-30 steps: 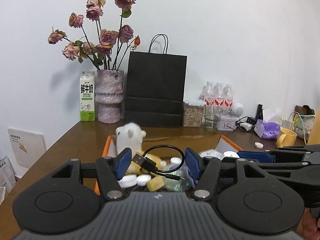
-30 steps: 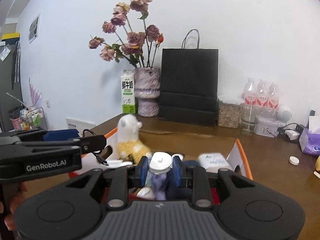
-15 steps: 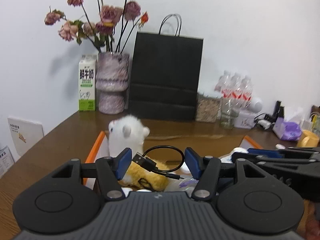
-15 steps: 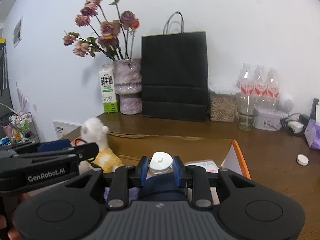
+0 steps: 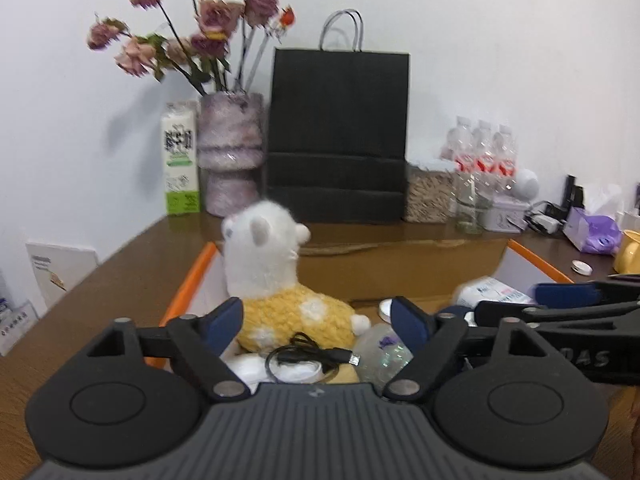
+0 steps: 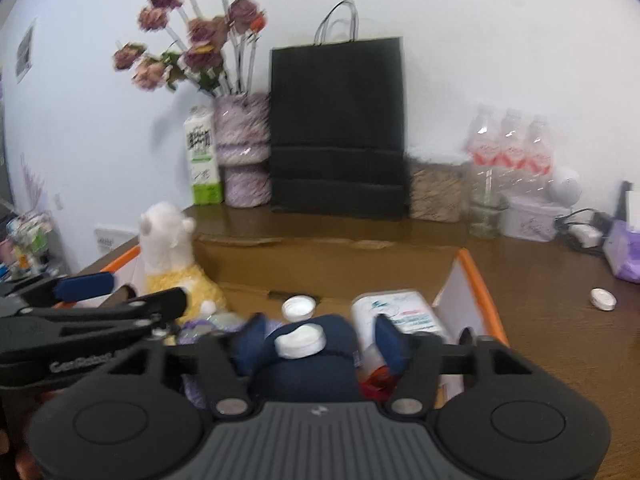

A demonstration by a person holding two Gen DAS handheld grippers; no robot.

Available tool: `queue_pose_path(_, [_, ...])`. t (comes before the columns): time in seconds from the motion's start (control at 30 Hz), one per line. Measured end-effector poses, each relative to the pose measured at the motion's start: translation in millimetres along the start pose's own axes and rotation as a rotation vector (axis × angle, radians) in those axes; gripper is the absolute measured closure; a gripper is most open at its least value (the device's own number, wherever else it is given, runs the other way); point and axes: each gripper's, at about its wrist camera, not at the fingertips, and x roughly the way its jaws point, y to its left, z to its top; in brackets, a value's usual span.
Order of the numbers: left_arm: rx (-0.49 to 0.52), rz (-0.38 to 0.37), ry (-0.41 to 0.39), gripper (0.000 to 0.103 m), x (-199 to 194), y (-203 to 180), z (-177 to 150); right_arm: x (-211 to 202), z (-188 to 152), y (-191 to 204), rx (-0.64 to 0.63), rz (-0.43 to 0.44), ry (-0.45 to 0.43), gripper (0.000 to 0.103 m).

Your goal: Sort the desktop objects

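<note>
An orange-edged cardboard box (image 5: 188,280) holds a white and yellow alpaca plush (image 5: 276,280), a coiled black USB cable (image 5: 308,356), a clear bottle (image 5: 380,354) and small white lids. My left gripper (image 5: 318,320) is open above the cable, which lies loose in the box. My right gripper (image 6: 324,336) is open over the box (image 6: 480,288). A white cap (image 6: 300,340) sits on a dark blue object (image 6: 312,368) between its fingers, untouched. A white carton (image 6: 396,312) lies beside it.
At the back of the brown desk stand a black paper bag (image 5: 340,132), a vase of dried roses (image 5: 232,152), a milk carton (image 5: 180,160), water bottles (image 5: 484,152) and a jar. A loose white lid (image 6: 603,299) and a purple tissue pack (image 5: 592,232) lie right.
My left gripper opened wider and the USB cable dropped into the box. My right gripper opened and let go of the white-capped item, which now rests in the box.
</note>
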Motion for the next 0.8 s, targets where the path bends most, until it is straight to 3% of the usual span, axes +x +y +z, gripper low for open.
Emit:
queue_pose_path(0.07, [-0.024, 0.03, -0.009, 0.003, -1.9, 3.2, 1.5, -5.0, 1.1, -4.9, 0.022, -0.013, -0.025, 0.007])
queue_pose_path(0.13, [-0.051, 0.02, -0.038, 0.0, -6.8, 7.4, 2.5, -9.9, 2.1, -9.9, 0.047, -0.007, -0.047, 0.0])
queue_pose_path(0.8, [-0.019, 0.04, -0.041, 0.0, -15.1, 1.4, 8.7, -26.3, 8.1, -7.0, 0.044, 0.003, -0.071, 0.0])
